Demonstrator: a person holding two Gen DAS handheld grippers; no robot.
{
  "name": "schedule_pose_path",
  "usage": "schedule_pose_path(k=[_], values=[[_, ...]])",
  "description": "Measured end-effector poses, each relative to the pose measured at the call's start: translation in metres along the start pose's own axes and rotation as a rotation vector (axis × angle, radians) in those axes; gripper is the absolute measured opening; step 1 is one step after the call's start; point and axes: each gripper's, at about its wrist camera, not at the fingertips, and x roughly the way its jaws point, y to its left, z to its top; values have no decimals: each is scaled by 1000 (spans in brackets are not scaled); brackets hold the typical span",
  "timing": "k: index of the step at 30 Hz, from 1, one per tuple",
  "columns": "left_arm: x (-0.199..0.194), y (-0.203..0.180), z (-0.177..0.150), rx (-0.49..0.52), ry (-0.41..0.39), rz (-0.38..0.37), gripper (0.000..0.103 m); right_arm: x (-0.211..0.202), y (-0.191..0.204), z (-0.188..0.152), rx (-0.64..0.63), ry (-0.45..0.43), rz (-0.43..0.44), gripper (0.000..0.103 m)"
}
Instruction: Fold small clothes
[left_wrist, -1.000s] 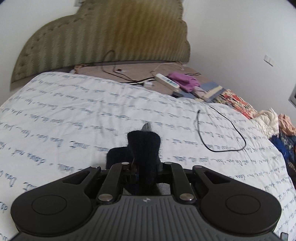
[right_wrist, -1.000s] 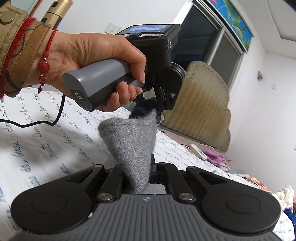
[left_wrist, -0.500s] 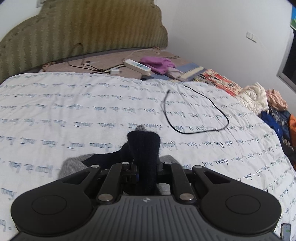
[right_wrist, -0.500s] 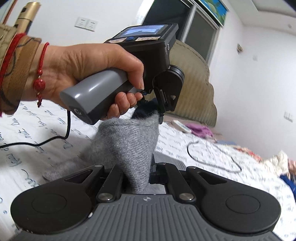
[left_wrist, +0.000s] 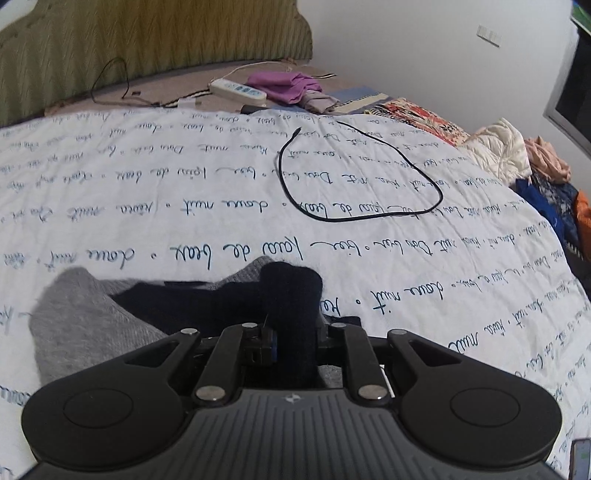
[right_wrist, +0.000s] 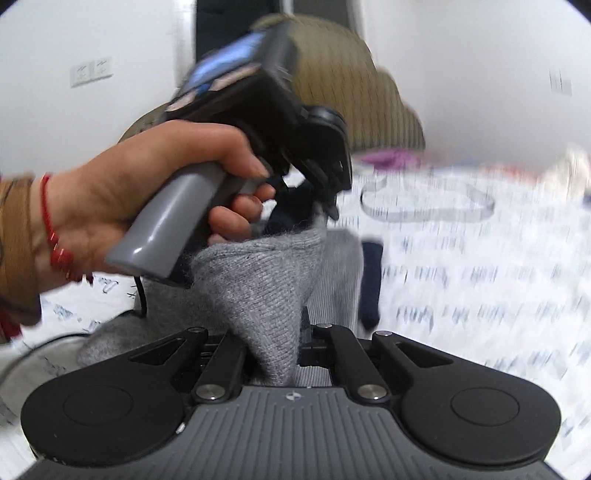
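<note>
A small knitted garment, grey with dark navy parts (left_wrist: 85, 317), lies partly on the white printed bedspread (left_wrist: 184, 192). My left gripper (left_wrist: 293, 332) is shut on a navy fold of it (left_wrist: 291, 295). My right gripper (right_wrist: 275, 339) is shut on a grey fold (right_wrist: 258, 291) that rises between its fingers. In the right wrist view the left gripper (right_wrist: 325, 195) is held in a hand just above the garment, pinching its navy edge. The right wrist view is blurred.
A black cable loop (left_wrist: 354, 177) lies on the bedspread ahead. A power strip (left_wrist: 238, 89), a purple cloth (left_wrist: 284, 83) and books sit by the padded headboard (left_wrist: 147, 44). A heap of clothes (left_wrist: 535, 173) lies at the bed's right edge.
Both grippers have come down toward the bed with the garment still held. More grey fabric now rests on the bedspread. The views have swung right.
</note>
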Motion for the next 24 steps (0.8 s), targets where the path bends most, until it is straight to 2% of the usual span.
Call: schedule_pose_path(k=[2,4,5,7,8,9,11,15,24], values=[[2,2,0,-15,2,-3,19,5,-10,-3,70,30,31,7],[2,5,1,-25,11,-1,26,8,-16,-5,118,52,50,8],[1,7,1,-31,7,0,32,11,-20,-4,135,59,55,10],[-3,8,2,-34,-11,3,50,14,-16,-1,153,68,59,15],[-6,9,2,-34,-27,9,65,15,-17,-2,159,70,61,21],[-9,9,2,-31,-48,26,74,16,-16,-2,163,72,61,20],[-14,8,3,-5,-76,64,76,15,-17,-5,163,74,59,21],[-17,9,4,12,-64,88,76,18,-16,-4,163,78,57,21],[-29,19,-4,27,-75,147,76,11,-37,2,263,92,103,32]])
